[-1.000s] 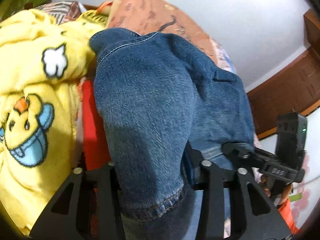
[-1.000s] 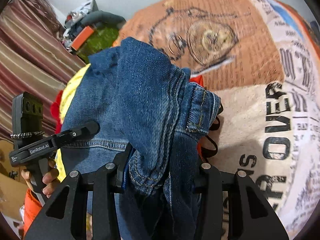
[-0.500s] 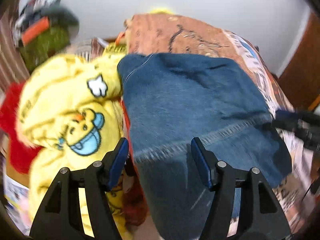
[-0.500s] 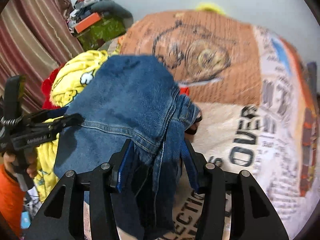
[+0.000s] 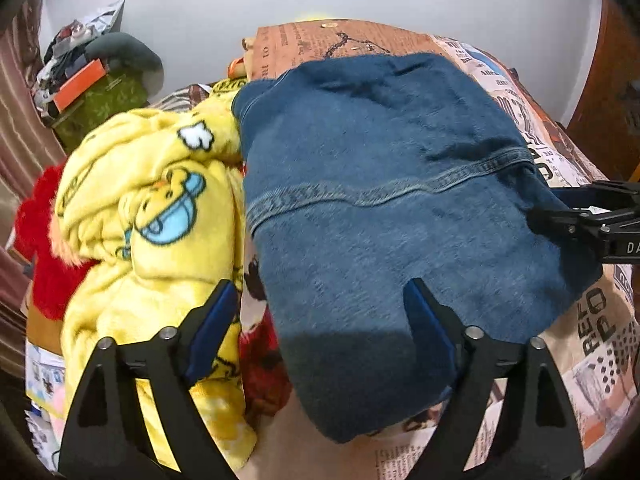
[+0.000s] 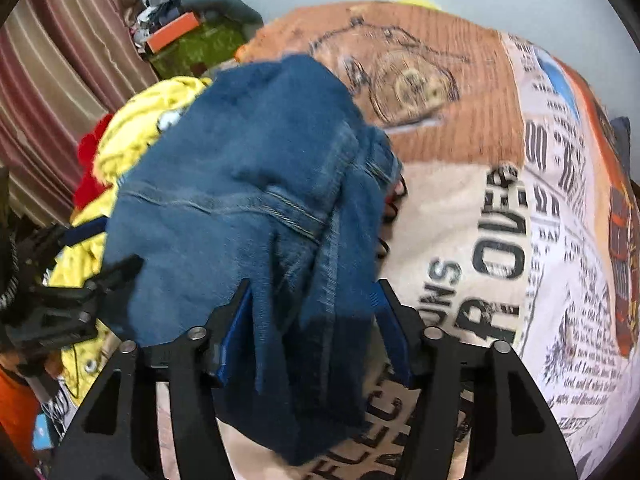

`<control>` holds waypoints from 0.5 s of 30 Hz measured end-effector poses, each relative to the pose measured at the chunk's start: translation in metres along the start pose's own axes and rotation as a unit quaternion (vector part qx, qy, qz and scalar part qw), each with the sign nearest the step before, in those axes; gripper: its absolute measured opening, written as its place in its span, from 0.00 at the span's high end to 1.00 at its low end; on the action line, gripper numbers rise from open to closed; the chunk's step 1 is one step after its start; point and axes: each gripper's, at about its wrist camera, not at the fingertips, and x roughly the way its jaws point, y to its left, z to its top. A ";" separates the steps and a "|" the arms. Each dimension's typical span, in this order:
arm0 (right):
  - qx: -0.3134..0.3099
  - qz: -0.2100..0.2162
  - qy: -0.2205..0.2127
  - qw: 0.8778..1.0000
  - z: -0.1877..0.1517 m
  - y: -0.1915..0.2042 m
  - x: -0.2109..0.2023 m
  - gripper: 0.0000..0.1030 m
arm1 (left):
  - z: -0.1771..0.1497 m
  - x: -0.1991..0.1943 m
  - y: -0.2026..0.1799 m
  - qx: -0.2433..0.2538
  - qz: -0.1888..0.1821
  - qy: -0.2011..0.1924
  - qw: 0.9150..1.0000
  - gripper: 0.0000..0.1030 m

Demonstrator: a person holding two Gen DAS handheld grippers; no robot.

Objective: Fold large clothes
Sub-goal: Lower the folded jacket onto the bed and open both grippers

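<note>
A bed under a newspaper-print bedspread in orange, cream and black lettering [image 6: 500,216] carries everything here. On it, towards its left side, a crumpled yellow fleece blanket with a cartoon face [image 5: 160,216] lies heaped over something red and fuzzy [image 5: 44,240]. Touching the blanket's right edge lies the folded blue denim garment [image 5: 380,208], seemingly jeans, resting flat on the bedspread, with a stitched seam running left to right across it.

The left gripper [image 5: 320,312] has its jaws spread wide; the near left edge of the denim lies between them, but neither pad presses it, so it holds nothing. The right gripper [image 6: 312,320] also has its jaws parted, with the bunched right edge of the denim hanging loosely in the gap, seemingly not clamped.

The garment lies straight ahead of both grippers, long axis probably running away from them. Each gripper sits at its own side edge, about equally near, so a further fold would likely need both to close again.
</note>
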 end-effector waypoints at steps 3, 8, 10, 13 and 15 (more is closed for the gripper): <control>-0.016 -0.001 -0.001 1.000 -0.008 -0.009 -0.005 0.36 | -0.008 0.002 0.007 -0.003 -0.014 0.005 1.000 0.14; -0.010 -0.028 -0.013 0.999 -0.016 -0.023 -0.020 0.36 | -0.021 -0.005 0.009 -0.017 -0.014 0.001 1.000 0.14; 0.005 -0.070 -0.005 0.998 -0.019 -0.032 -0.023 0.36 | -0.025 -0.007 0.010 -0.031 -0.001 0.001 1.000 0.14; 0.029 -0.054 -0.004 0.998 -0.025 -0.039 -0.036 0.36 | -0.028 -0.016 0.008 -0.044 -0.003 0.005 0.999 0.14; 0.039 -0.040 -0.021 0.998 -0.027 -0.036 -0.053 0.36 | -0.027 -0.025 0.003 -0.044 -0.001 0.004 0.999 0.15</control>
